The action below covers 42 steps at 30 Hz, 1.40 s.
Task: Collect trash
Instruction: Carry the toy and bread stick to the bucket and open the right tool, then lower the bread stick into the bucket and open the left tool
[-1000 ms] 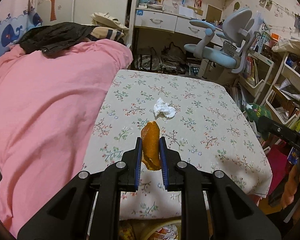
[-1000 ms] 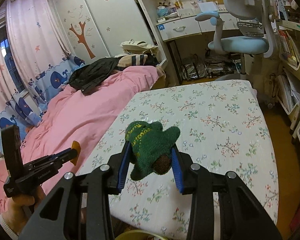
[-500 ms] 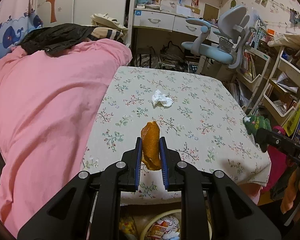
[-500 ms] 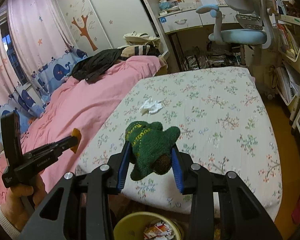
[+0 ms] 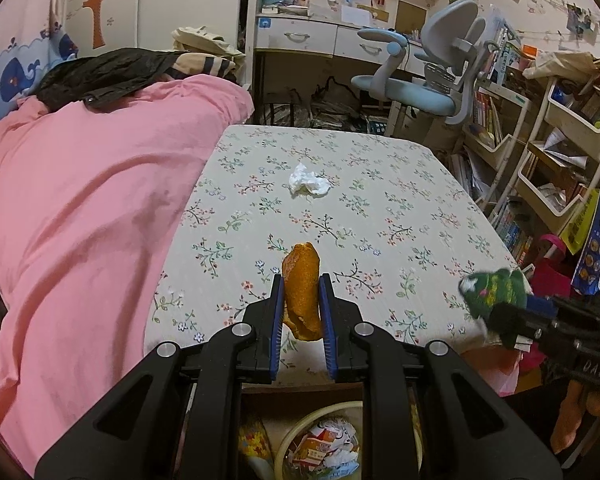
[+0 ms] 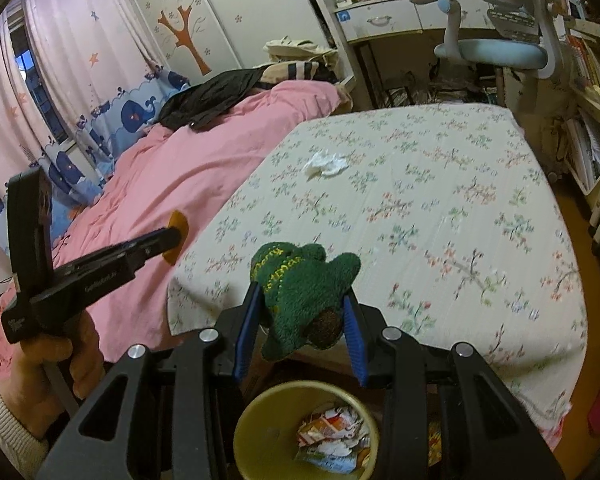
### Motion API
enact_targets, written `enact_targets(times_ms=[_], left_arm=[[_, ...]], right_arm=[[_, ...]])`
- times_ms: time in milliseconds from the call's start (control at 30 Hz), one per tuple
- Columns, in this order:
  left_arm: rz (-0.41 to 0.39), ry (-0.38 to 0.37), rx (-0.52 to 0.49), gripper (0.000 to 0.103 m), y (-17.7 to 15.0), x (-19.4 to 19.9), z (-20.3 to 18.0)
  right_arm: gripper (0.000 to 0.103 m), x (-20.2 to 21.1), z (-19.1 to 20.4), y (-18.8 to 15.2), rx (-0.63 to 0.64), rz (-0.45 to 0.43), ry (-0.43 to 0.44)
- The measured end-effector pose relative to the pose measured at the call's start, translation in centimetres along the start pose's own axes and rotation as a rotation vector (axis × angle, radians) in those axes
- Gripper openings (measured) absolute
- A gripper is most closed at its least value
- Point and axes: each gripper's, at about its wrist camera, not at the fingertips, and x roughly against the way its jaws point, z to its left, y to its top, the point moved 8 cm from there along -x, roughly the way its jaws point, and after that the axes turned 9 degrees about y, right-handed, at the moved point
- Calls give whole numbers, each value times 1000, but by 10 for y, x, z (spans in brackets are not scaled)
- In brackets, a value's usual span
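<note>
Pink duvet (image 5: 80,208) bunched along left of bed beside floral sheet (image 5: 380,208), black jacket (image 5: 100,72) draped over its far end, blue-grey desk chair (image 5: 428,80) by white drawers (image 5: 300,36), cluttered book shelves (image 5: 540,152) at right, whale-print curtains (image 6: 80,128), tree decal on wardrobe (image 6: 184,36).

Right claw (image 6: 300,312) hides part of bin (image 6: 260,412)

The left gripper (image 5: 302,304) points forward and downward, its jaws clamped narrowly on an orange peel (image 5: 302,294). A bare hand (image 6: 56,364) with a pale knitted cuff (image 6: 8,436) grips its handle. The right gripper (image 6: 302,312) tilts down likewise, jaws set wider and pressed against both sides of a green knitted toy (image 6: 300,288).
</note>
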Motion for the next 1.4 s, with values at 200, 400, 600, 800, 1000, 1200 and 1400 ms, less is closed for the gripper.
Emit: enact_targets(times_ms=[200, 400, 600, 800, 1000, 1200, 1400], left_arm=[[-1, -1, 1, 16, -5, 3, -1], [-6, -6, -6, 16, -11, 9, -2], [-10, -11, -16, 16, -19, 15, -6], [-13, -13, -25, 16, -21, 18, -9], [-12, -20, -39, 16, -26, 21, -13], [7, -38, -82, 16, -40, 23, -28], [32, -55, -144, 16, -60, 26, -45]], right_arm=[[39, -8, 17, -27, 26, 75, 32], [41, -15, 32, -59, 60, 171, 49], [43, -18, 38, -83, 71, 237, 59], [47, -18, 42, -90, 76, 256, 69], [54, -11, 38, -82, 53, 208, 57], [60, -2, 29, -70, 18, 138, 31], [65, 8, 15, -59, -26, 65, -13]])
